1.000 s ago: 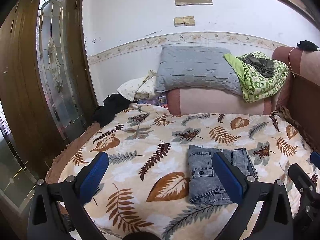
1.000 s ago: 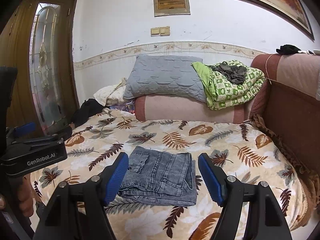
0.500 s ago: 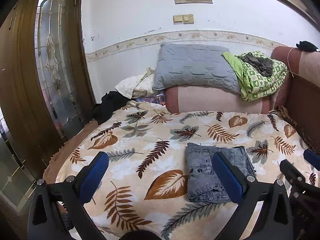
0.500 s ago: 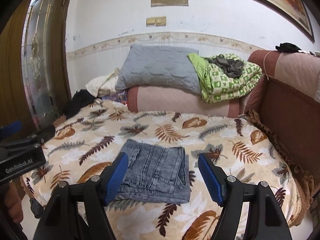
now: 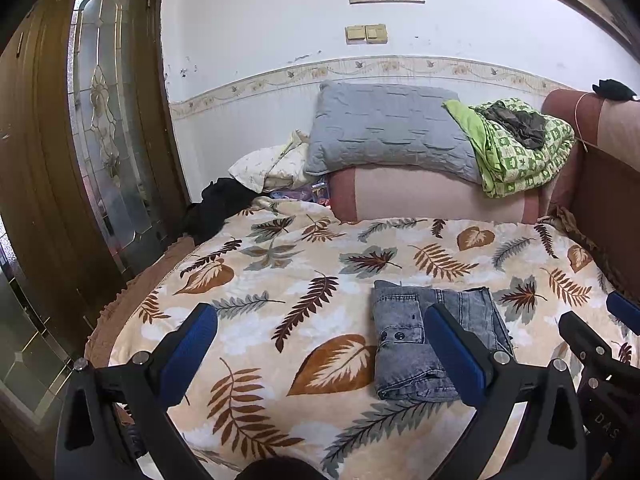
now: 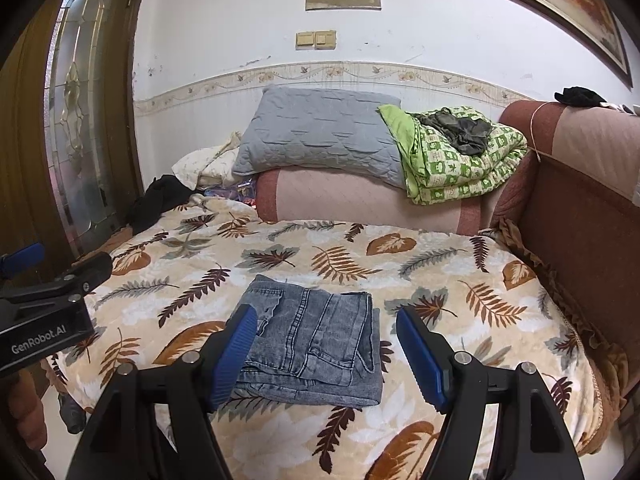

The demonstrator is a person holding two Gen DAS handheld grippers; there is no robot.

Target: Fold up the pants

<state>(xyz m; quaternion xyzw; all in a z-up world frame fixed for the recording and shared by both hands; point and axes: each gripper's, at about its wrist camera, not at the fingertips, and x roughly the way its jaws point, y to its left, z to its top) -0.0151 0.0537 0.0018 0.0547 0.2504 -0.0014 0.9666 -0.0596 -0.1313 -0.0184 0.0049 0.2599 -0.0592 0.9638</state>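
Pulled back slightly from folded grey jeans (image 6: 310, 348) on leaf-print blanket (image 6: 460, 280); left gripper (image 5: 320, 344) and right gripper (image 6: 326, 350) spread wide, empty.

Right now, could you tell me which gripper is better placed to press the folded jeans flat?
Probably the right gripper: the folded jeans lie centred between its open fingers. The left gripper is also open, but it points at bare bedspread, with the jeans behind its right-hand finger.

Both wrist views: low at bed's near edge, facing the back wall; shared: folded pants (image 5: 436, 344) (image 6: 316, 340), grey pillow (image 5: 388, 128) (image 6: 320, 132).
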